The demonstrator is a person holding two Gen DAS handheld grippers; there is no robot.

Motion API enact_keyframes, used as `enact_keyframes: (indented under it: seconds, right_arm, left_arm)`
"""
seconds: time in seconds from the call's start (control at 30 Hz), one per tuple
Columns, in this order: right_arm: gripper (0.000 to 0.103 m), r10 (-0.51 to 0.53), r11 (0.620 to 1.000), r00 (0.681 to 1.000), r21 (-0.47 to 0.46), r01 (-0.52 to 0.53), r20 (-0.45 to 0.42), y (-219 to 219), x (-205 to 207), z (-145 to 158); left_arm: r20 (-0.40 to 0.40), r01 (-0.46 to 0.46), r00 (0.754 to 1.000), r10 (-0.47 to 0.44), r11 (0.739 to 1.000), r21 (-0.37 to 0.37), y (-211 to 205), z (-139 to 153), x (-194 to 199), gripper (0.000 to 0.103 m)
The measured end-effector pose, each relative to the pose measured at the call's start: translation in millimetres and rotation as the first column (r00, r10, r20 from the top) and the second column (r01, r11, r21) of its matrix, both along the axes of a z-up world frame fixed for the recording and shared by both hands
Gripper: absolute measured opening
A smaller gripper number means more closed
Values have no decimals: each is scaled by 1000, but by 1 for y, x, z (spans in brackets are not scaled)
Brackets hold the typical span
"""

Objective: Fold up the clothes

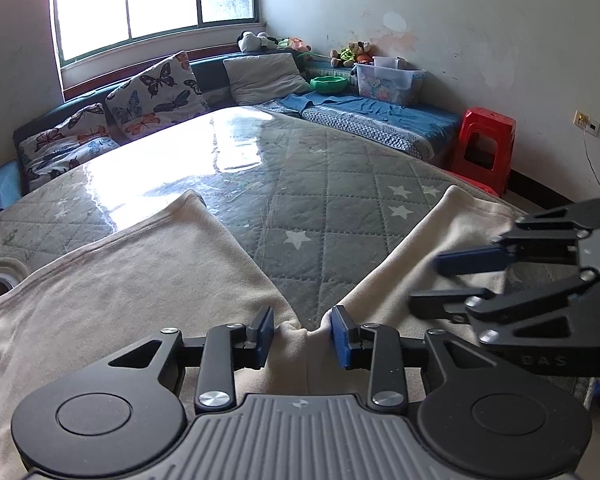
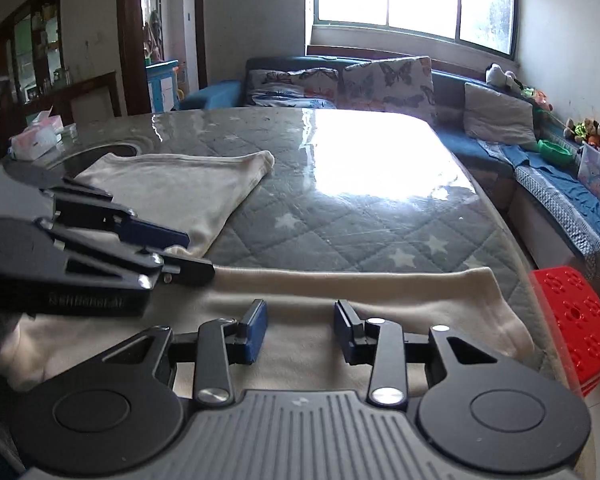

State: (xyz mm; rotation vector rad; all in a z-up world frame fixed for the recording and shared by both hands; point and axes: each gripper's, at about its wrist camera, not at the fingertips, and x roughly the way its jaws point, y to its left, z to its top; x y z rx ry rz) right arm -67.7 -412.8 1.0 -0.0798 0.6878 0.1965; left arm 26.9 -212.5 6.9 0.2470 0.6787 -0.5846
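A cream pair of trousers lies flat on the grey star-quilted table, its two legs spread in a V toward the far side. My left gripper is open, its blue pads on either side of the bunched crotch seam. My right gripper is open and empty, low over the right leg near the table's front edge. It shows in the left wrist view at the right, over that leg. The left gripper shows in the right wrist view at the left. The other leg stretches away there.
A sofa with butterfly cushions and a grey pillow runs along the far side. A blue mattress bench holds a green bowl and a plastic box. A red stool stands at the right. A tissue box sits at the table's left.
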Motion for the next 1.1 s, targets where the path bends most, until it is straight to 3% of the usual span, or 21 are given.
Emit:
enact_keyframes:
  seconds: [0.17,0.37,0.63,0.83,1.1]
  right_arm:
    - [37,-5,999,1000,-48,5,-2,-9,-20,1]
    - [38,-41,998,999,-42,40,-21,-27,-26,10]
    - [37,-104,994,994,-19,105,17,-42,15,9]
    - [37,-218,976,976,-23,218,11,-70,13,1]
    - [37,-203,979,979,-22,203,8,-67,30,-2]
  left_arm:
    - [-2,-2,1000,2,1000,-7,1,0,2,36]
    - [10,0,1000,0,1000,-8,1,1,-1,36]
    - [47,44,998,-43,999,-24,3,14,-32,35]
    - [19,76,997,-75,996,-35,10,12,-54,35]
    - [-11,91,996,-92,995,-32,11,5,-74,35]
